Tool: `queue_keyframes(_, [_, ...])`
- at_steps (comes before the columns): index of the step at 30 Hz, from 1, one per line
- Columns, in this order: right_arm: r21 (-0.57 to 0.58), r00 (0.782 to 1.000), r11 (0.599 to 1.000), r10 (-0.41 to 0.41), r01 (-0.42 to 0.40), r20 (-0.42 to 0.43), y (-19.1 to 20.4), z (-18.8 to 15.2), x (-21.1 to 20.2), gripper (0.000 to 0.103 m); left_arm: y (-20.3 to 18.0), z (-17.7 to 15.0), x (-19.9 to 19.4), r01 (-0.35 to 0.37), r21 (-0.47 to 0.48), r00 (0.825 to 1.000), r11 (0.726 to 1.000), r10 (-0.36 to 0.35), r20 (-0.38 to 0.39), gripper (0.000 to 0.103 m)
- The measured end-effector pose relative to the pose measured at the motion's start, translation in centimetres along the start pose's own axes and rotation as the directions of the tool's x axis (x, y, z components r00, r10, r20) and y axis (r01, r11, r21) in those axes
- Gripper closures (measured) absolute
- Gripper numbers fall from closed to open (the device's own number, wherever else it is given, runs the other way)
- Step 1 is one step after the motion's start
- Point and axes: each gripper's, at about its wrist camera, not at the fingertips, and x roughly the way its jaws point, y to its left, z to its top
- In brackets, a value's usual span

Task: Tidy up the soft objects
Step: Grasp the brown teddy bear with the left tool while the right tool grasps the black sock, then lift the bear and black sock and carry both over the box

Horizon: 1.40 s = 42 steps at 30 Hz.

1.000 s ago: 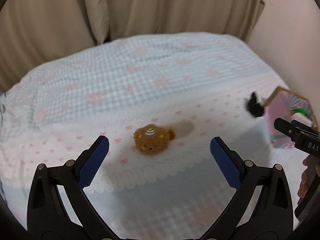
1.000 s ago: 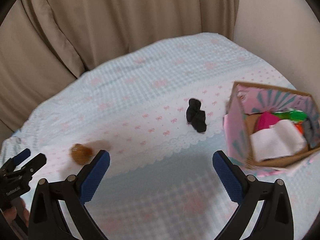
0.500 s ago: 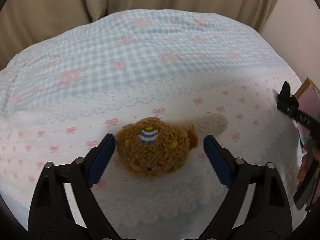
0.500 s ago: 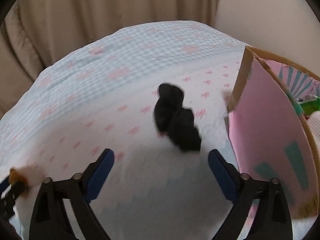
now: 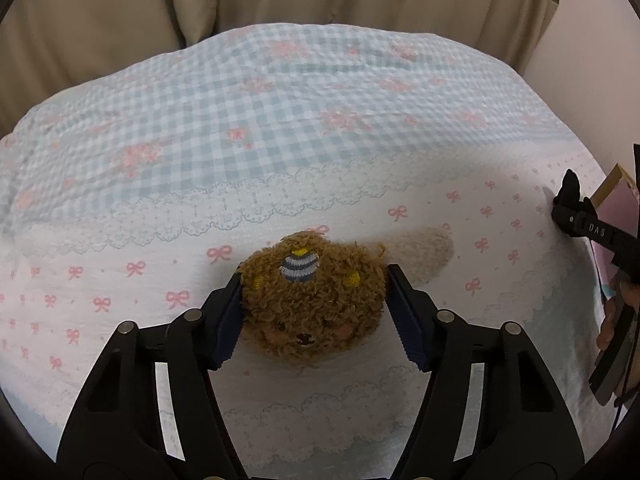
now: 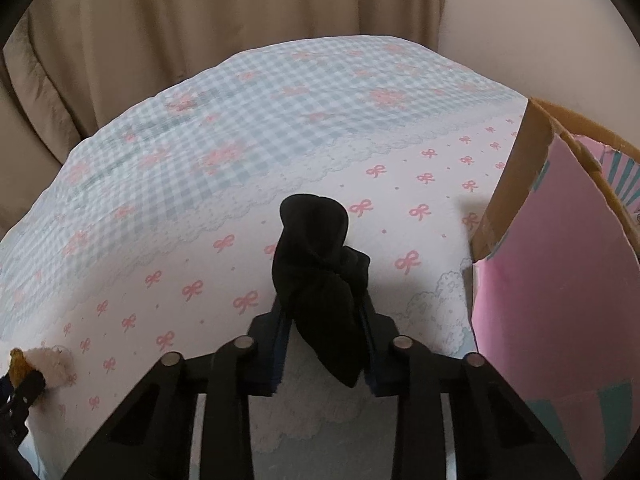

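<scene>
A brown curly plush toy (image 5: pixel 312 300) with a cream ear lies on the bow-print bedspread (image 5: pixel 120 272). My left gripper (image 5: pixel 314 304) straddles it, both blue pads touching its sides, jaws closing. In the right wrist view a black sock (image 6: pixel 316 264) stands pinched between the pads of my right gripper (image 6: pixel 324 312), which is shut on its lower part. The plush toy (image 6: pixel 24 362) and the left gripper's tip show at that view's lower left edge.
A pink cardboard box (image 6: pixel 552 280) with an open top stands just right of the sock, also at the left view's right edge as box (image 5: pixel 616 196). The blue gingham bedspread (image 6: pixel 280 120) stretches back to beige curtains (image 6: pixel 200 20). A hand (image 5: pixel 616 312) holds the right gripper.
Both grippers came down to the bed. The left jaws narrowed onto the plush toy. The right jaws closed on the black sock, which now stands bunched between them.
</scene>
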Motion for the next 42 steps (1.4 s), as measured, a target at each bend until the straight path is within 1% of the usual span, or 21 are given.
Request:
queue_keyframes(7, [-0.029, 1.000, 0.999, 0.022, -0.022, 0.011, 0.4, 0.1, -1.5, 0.081, 0.1, 0.8, -1.8, 0.010, -0.014, 0.999, 1.000, -0.010, 0.039, 0.042])
queue_keyframes(12, [-0.048, 0.999, 0.998, 0.042, -0.041, 0.027, 1.1, 0.4, -3.6, 0.081, 0.3, 1.7, -4.1, 0.017, -0.034, 0.998, 0.999, -0.015, 0.061, 0.042])
queue_keyframes(16, [-0.051, 0.997, 0.997, 0.062, -0.060, 0.045, 1.4, 1.3, -6.5, 0.081, -0.2, 3.2, -6.9, 0.015, -0.032, 0.997, 0.999, -0.012, 0.081, 0.042])
queue_keyframes(21, [-0.029, 0.995, 0.997, 0.079, -0.078, 0.060, 1.1, 2.8, -11.4, 0.081, -1.6, 5.6, -10.7, 0.009, -0.029, 0.996, 1.000, -0.007, 0.085, 0.042])
queue_keyframes(26, [0.003, 0.994, 0.997, 0.081, -0.082, 0.072, -0.1, 4.1, -16.9, 0.081, -4.1, 8.2, -15.3, 0.027, -0.010, 0.994, 1.000, -0.026, 0.109, 0.042])
queue_keyframes(31, [0.039, 0.993, 0.995, 0.084, -0.087, 0.085, -2.3, 5.3, -22.2, 0.081, -8.1, 10.6, -19.7, 0.058, 0.031, 0.989, 0.998, -0.061, 0.137, 0.042])
queue_keyframes(36, [0.078, 0.992, 0.993, 0.082, -0.090, 0.100, -6.4, 6.6, -27.3, 0.081, -13.0, 12.4, -22.9, 0.104, 0.054, 0.984, 0.993, -0.111, 0.142, 0.042])
queue_keyframes(37, [0.082, 0.992, 0.993, 0.078, -0.086, 0.102, -7.3, 6.9, -28.1, 0.081, -14.5, 12.8, -23.5, 0.117, 0.065, 0.982, 0.991, -0.125, 0.139, 0.042])
queue_keyframes(42, [0.105, 0.993, 0.992, 0.054, -0.065, 0.100, -12.7, 7.5, -31.2, 0.081, -20.6, 13.0, -24.6, 0.159, 0.090, 0.981, 0.983, -0.168, 0.100, 0.042])
